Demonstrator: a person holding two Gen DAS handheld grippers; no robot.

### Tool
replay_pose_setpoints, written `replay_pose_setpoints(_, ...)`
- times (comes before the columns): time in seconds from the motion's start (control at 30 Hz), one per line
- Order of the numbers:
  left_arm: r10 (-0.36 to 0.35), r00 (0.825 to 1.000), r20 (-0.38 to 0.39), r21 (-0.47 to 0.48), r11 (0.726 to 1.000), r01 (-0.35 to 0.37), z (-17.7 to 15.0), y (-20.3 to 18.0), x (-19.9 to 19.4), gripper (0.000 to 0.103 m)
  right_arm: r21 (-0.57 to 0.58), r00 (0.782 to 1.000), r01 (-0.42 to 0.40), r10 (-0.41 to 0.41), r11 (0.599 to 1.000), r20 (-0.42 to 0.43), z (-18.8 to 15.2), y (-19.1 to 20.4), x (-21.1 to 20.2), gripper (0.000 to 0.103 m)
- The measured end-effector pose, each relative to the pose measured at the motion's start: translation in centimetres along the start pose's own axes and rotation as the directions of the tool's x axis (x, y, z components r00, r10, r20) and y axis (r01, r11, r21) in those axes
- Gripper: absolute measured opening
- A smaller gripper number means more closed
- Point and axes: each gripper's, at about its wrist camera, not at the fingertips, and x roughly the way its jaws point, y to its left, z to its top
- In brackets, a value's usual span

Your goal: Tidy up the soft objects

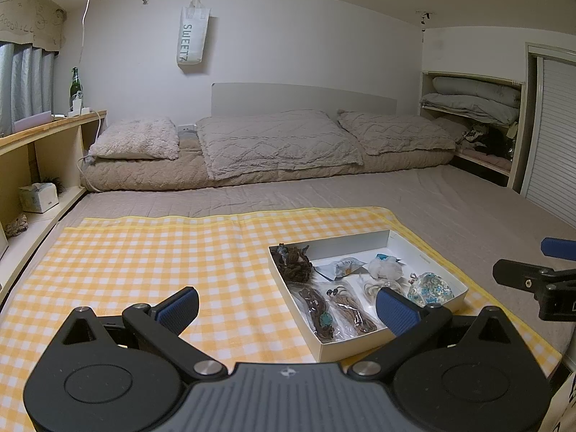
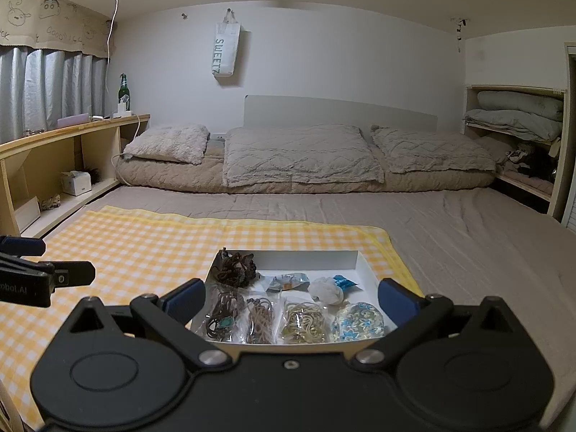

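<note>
A shallow white box [image 1: 424,253] [image 2: 309,259] rests on a yellow checked cloth [image 1: 151,252] [image 2: 144,248] spread on the bed. Inside lie several small soft items: a dark brown scrunchie [image 1: 293,262] [image 2: 235,270], clear-bagged brown cords [image 1: 320,315] [image 2: 221,315], a tan cord bundle [image 2: 306,322], a white puff [image 1: 385,270] [image 2: 325,289] and a blue floral pouch [image 1: 430,286] [image 2: 358,322]. My left gripper [image 1: 288,306] is open just left of the box's near corner. My right gripper [image 2: 291,297] is open, its blue pads straddling the box's front. Neither holds anything.
Three grey pillows [image 1: 273,140] [image 2: 298,154] lie on a rolled quilt at the headboard. A wooden shelf [image 1: 46,144] [image 2: 61,154] runs along the left with a green bottle [image 1: 75,88] [image 2: 123,90]. Folded bedding fills a cubby [image 1: 471,100] [image 2: 514,118] at the right. A white tote [image 1: 192,37] hangs on the wall.
</note>
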Motion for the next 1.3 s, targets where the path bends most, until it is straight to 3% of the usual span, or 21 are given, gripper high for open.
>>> replay_pose_setpoints(1.3,-0.004,1.000,-0.001,-0.002,1.000,0.004,-0.15,-0.12,-0.11,0.103,-0.010,1.000,-0.012,0.012,1.000,-0.003,0.00,0.12,0.27,0.103)
